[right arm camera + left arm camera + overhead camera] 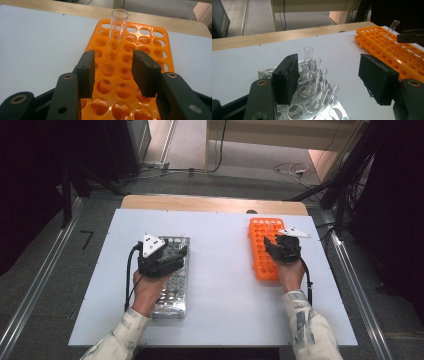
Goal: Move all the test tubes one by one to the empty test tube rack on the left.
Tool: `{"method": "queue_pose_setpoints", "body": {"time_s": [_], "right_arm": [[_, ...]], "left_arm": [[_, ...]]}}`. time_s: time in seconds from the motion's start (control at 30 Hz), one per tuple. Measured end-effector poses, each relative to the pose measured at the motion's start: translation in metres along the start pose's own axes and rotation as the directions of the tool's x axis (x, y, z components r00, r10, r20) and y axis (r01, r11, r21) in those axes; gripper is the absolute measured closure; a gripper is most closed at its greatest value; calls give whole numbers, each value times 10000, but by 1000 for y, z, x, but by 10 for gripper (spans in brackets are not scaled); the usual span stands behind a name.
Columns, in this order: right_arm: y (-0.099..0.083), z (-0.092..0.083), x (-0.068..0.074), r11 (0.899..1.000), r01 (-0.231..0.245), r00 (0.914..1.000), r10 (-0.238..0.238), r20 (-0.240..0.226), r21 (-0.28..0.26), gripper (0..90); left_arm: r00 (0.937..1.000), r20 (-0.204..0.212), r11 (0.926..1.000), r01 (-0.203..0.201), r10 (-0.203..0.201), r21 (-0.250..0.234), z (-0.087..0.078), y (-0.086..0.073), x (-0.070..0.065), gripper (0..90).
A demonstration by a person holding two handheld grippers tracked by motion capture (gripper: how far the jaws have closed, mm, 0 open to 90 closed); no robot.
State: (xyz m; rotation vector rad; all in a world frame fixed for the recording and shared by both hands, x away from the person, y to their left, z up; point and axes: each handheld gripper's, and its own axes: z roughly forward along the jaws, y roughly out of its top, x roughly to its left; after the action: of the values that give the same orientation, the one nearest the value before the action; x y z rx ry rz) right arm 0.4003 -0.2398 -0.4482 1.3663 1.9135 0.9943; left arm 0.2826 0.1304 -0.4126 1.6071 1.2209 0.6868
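Note:
A clear glass test tube (117, 30) stands upright in a hole of the orange rack (152, 53), just beyond the tips of my right gripper (115, 72). Its jaws are open and do not touch the tube. In the high view the right gripper (273, 245) hovers over the orange rack (260, 265). My left gripper (332, 80) is open with nothing between its jaws, above the metal rack (312, 102), which holds several empty glass tubes (318, 72). From above, the left gripper (175, 251) sits over the metal rack (172, 295).
The racks rest on a white board (220, 285) on a wooden table (210, 203). In the left gripper view the orange rack (387, 47) lies to the right with the tube (392, 27) leaning in it. Cables cross the floor behind.

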Motion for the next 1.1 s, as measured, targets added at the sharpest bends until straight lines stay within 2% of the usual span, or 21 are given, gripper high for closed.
{"method": "queue_pose_setpoints", "body": {"time_s": [0.17,0.3,0.37,0.5,0.63,0.83,1.1], "right_arm": [[11,11,-2,9999,-49,10000,48,58,132,559],[19,20,-4,9989,-303,9994,308,-133,350,581],[20,24,-3,9986,-219,9997,225,-126,479,592],[21,33,-2,9970,-419,9990,429,-140,652,632],[21,37,-1,9969,-369,9992,377,-110,688,702],[22,34,-1,9981,-246,9997,248,-21,560,729],[29,12,2,10000,27,10000,-27,9,-92,731]], "left_arm": [[10000,32,10000,21,-21,-12,1,0,1,322],[10000,42,10000,5,-5,-4,1,0,1,323],[10000,39,10000,7,-7,0,0,0,1,324],[10000,63,10000,-18,18,1,0,0,1,328],[10000,67,10000,-12,12,-5,0,0,1,332],[10000,50,10000,12,-12,-17,0,0,2,333],[9999,100,10000,0,1,-62,-1,0,2,329]]}}
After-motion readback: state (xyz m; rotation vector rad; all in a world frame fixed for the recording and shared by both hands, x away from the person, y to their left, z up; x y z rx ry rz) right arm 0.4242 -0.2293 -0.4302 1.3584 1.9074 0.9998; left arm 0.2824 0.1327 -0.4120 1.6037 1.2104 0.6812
